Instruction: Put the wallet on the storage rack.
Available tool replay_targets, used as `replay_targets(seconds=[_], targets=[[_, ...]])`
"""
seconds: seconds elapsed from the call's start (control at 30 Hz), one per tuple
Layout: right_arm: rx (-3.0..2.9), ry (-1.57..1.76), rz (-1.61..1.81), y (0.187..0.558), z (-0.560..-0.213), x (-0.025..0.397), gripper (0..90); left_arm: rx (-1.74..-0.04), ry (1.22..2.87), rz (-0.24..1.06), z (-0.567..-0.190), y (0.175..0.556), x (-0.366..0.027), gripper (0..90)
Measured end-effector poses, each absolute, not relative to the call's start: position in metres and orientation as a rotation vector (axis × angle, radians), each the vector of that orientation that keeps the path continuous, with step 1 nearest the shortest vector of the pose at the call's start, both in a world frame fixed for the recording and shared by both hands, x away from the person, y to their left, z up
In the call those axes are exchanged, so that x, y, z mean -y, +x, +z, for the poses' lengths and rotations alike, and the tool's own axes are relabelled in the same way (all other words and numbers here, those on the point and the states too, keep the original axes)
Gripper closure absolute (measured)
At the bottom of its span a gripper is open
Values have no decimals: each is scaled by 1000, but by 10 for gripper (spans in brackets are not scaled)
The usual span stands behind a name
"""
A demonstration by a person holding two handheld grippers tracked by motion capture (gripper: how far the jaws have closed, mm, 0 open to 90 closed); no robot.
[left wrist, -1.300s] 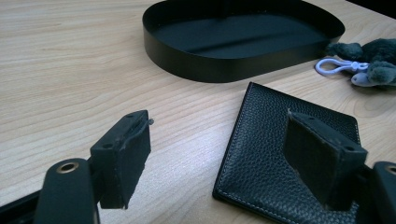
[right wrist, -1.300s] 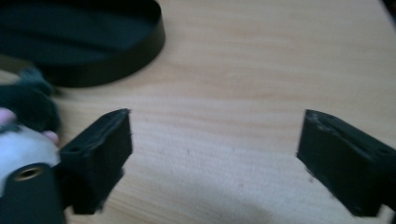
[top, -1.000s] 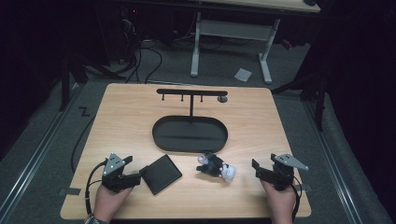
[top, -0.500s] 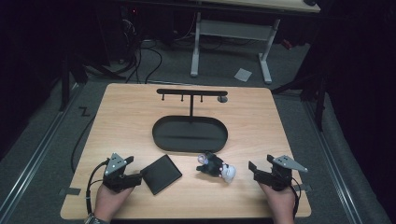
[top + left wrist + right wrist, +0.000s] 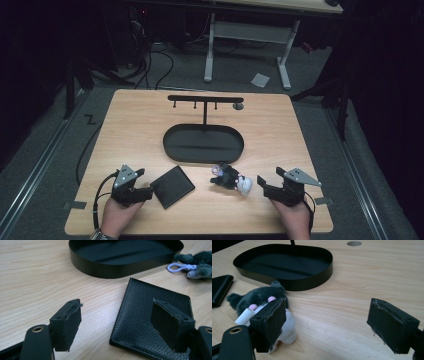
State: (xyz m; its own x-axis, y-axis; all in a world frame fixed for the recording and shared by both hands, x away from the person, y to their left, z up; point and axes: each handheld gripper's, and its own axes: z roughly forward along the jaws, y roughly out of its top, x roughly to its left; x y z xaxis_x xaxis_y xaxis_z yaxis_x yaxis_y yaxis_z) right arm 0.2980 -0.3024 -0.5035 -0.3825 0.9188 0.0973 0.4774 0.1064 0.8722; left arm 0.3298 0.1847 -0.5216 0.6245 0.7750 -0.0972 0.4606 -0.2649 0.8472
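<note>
Taking the black oval tray point(image 5: 203, 144) at the middle of the table point(image 5: 130, 125) as the landmark, the left gripper point(image 5: 148, 190) is sitting at the near left of it, close to the table's front edge, with the person's left hand point(image 5: 116, 219) gripping it from below. In the left gripper view its jaws are standing wide apart and holding nothing, the right jaw hanging over a corner of the black leather wallet point(image 5: 152, 320). That wallet is lying flat on the wood just in front of the tray's left end, apart from its wall. In front of the tray's right end, a small grey and white plush toy point(image 5: 231, 178) with a pale clip loop point(image 5: 178, 267) is lying on its side, near the wall but not touching it. Farther right, the right gripper point(image 5: 262, 184) is pointing toward the toy; in the right gripper view its jaws are spread wide, the left one just beside the plush, gripping nothing. A hook stand point(image 5: 205, 100) is rising from the tray's far edge.
</note>
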Motion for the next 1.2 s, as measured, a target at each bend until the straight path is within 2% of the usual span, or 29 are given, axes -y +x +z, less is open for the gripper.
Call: replay_targets(seconds=[0.4, 0.73, 0.93, 1.07, 1.17, 1.2], targets=[[-2000, 1246, 1239, 294, -503, 280, 179, -904, 2071, 334, -527, 329, -166, 249], [-2015, 1238, 1221, 295, -505, 277, 188, -923, 2106, 279, -528, 334, -158, 210], [-2021, 1243, 1217, 295, -506, 277, 193, -963, 2108, 193, -531, 341, -159, 189], [-2021, 1251, 1216, 295, -507, 277, 200, -985, 2078, 183, -531, 340, -162, 219], [-2021, 1255, 1217, 295, -507, 278, 202, -1008, 2052, 178, -532, 339, -165, 295], [-2020, 1258, 1218, 295, -507, 278, 204, -1027, 2025, 158, -532, 339, -169, 347]])
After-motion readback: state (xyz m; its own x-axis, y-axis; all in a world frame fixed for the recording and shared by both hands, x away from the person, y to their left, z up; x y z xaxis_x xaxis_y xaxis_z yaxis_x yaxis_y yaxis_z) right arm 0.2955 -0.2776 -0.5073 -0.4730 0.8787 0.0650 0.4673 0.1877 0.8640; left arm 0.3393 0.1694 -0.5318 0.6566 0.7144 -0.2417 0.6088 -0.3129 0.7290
